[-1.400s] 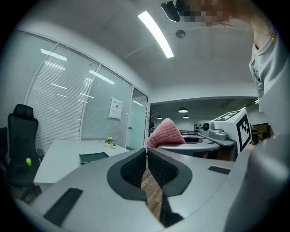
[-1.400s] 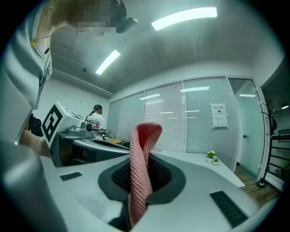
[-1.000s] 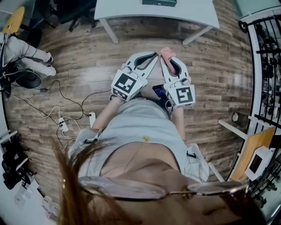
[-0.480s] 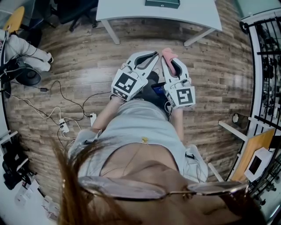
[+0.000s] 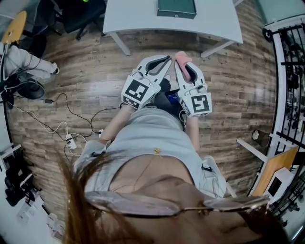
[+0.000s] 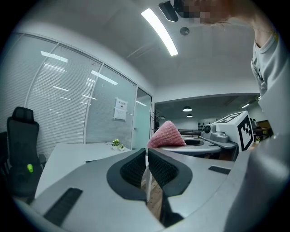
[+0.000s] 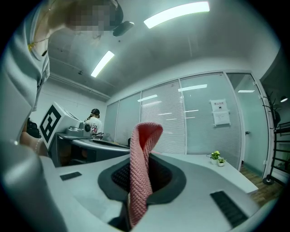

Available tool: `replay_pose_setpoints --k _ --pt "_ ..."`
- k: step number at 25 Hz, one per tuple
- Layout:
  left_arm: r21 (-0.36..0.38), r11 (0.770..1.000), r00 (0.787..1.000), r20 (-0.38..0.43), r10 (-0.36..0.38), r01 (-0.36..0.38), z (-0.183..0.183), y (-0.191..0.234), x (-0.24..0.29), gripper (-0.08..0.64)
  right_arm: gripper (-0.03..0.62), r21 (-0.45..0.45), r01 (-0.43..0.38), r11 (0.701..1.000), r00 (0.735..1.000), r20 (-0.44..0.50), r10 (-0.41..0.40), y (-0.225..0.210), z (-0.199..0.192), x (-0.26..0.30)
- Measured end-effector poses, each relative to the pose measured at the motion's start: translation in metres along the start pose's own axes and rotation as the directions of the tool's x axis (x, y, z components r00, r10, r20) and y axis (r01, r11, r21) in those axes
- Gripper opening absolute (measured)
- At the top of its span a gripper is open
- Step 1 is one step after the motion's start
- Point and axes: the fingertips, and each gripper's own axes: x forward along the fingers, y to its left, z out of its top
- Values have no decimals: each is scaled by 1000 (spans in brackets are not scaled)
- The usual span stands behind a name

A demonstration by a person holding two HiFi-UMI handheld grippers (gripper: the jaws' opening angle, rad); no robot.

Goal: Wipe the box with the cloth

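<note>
Wood floor (image 5: 238,86), table (image 5: 133,16) w/ box (image 5: 176,8); right hand-held gripper (image 5: 184,62) clamps cloth (image 7: 141,154), left (image 6: 147,156) closed.

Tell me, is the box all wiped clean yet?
Not yet. Done: the right tool pinches the pink cloth. In hand: both tools held out over the floor, left tool shut, empty. Left: all the wiping; the green box sits on the white table ahead.

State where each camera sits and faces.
Head view: on the head, steeply down at floor, table, box; torso, left tool, right tool show.
Left gripper view: on left tool, along its shut jaws toward the table; shirt at right.
Right gripper view: on right tool, along jaws shut on cloth; shirt at left.
All three show the cloth.
</note>
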Motion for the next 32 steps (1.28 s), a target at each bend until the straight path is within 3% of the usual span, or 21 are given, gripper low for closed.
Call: replay_pose_setpoints --k 15,32 --pt "-20 999 999 -22 47 -47 20 76 96 40 41 8 -66 998 998 -10 66 -91 9 85" --pt "-44 993 993 -14 113 -114 33 112 185 40 41 12 -149 989 989 7 149 -180 8 131"
